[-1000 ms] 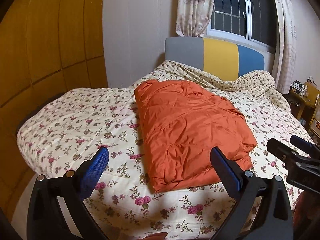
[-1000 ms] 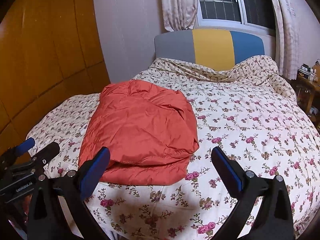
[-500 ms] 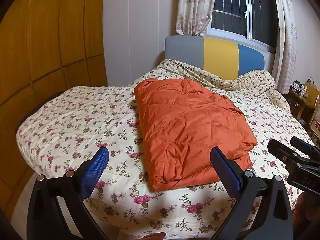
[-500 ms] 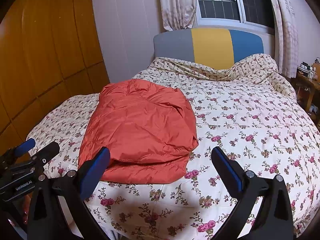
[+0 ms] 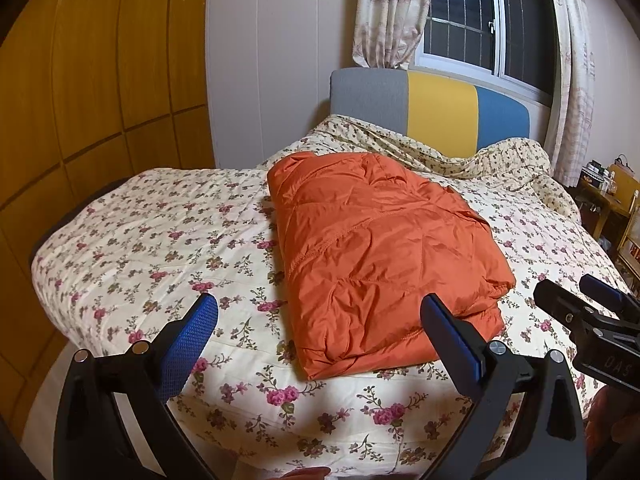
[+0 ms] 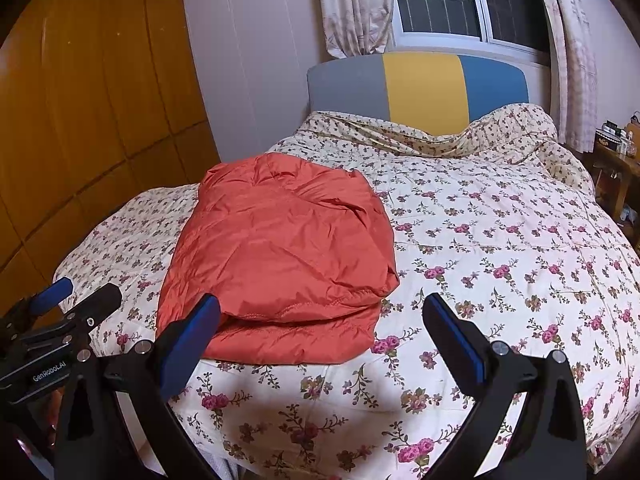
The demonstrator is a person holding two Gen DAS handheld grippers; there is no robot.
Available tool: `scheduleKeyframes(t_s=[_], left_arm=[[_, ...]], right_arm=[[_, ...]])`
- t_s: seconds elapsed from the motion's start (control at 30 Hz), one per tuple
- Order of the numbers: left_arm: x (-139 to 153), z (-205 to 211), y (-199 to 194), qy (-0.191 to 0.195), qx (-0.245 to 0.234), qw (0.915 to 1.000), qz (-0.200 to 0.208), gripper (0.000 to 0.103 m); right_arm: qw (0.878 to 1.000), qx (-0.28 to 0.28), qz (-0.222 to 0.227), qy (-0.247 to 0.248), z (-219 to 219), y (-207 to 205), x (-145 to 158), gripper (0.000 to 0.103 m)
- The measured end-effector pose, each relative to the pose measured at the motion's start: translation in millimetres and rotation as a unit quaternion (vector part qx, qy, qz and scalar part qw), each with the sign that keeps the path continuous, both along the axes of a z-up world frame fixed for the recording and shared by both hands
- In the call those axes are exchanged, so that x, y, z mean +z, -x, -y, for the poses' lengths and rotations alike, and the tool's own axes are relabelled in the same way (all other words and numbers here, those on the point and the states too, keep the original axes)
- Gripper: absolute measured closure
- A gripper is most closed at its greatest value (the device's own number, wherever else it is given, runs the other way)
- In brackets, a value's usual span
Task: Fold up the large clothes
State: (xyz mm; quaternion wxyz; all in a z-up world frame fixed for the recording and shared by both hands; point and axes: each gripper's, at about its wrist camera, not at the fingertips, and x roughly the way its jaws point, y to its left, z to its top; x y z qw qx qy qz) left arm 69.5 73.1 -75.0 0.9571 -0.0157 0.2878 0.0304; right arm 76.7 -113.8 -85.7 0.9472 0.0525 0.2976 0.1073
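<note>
Left wrist view: an orange jacket [image 5: 384, 256] lies folded into a puffy, quilted rectangle on the bed [image 5: 160, 240], its cloth shiny and crinkled, with a stitched seam crossing the top layer. Its long side runs from the foot edge of the bed toward the headboard [image 5: 428, 112], which is padded in grey, yellow and blue panels. The bed cover is cream, quilted, with small pink flowers. The left gripper [image 5: 320, 336] hangs over the foot edge with its two blue-padded fingers [image 5: 192, 340] spread wide, touching nothing; the near short end of the jacket sits between and just beyond them. The right gripper [image 5: 588, 308] shows at the right edge of this view, also above the cover and clear of the cloth.

From the right wrist view the jacket [image 6: 280, 256] lies toward the left side of the bed [image 6: 500, 240], its layered hem facing the foot edge. The right gripper [image 6: 322, 336] has its fingers [image 6: 456, 340] spread apart and empty, the jacket's near right corner just ahead of the left finger. The left gripper [image 6: 68, 304] appears at the left, beside the bed's corner. A brown wooden wardrobe [image 6: 80, 100] fills the left wall.
</note>
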Motion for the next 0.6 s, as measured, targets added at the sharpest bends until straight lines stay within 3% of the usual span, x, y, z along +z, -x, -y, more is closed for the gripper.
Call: scheduleKeyframes(t_s=[0.6], left_arm=[[-3.1,3.4,-0.8,0.002,0.003,1.0000,-0.007,0.003]], right_arm=[[1.000,-0.002,-0.009,-0.005,2.5,-1.6,-4.7,0.002]])
